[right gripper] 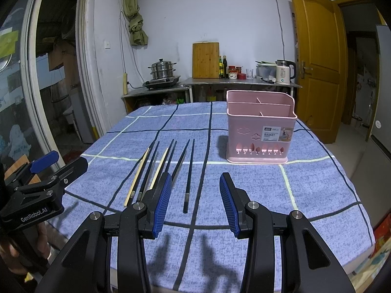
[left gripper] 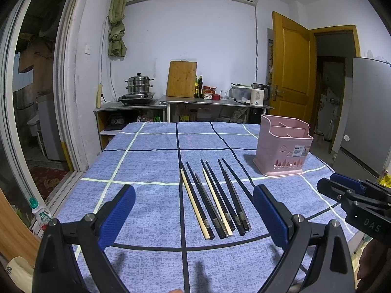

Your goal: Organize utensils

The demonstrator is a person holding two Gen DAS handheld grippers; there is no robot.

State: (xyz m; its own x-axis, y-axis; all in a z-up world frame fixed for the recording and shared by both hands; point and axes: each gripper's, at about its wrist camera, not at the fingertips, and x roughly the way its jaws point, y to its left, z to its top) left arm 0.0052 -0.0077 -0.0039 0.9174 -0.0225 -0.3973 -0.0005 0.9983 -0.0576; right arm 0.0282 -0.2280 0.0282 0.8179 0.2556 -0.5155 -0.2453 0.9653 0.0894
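Eight chopsticks [left gripper: 215, 199] lie side by side on the blue checked tablecloth [left gripper: 146, 161], six dark and two pale. Their long axes run roughly from 6 o'clock toward 12 o'clock in the left wrist view, slim tips pointing away to the far end of the table, thick butt ends nearest the camera. They fan slightly, leaning toward 11 o'clock at the tips.

At about 2 o'clock from the chopsticks stands a pink plastic basket [left gripper: 283, 151], upright, well apart from them. Inner walls split it into compartments; those visible from the right wrist view hold nothing that can be seen.

The left gripper [left gripper: 194, 213] hovers over the butt ends with its blue pads spread wide, nothing between them but cloth and chopsticks below. The right gripper [right gripper: 194, 202] sits just right of the row, fingers apart and gripping nothing; the outermost dark chopstick shows between them.
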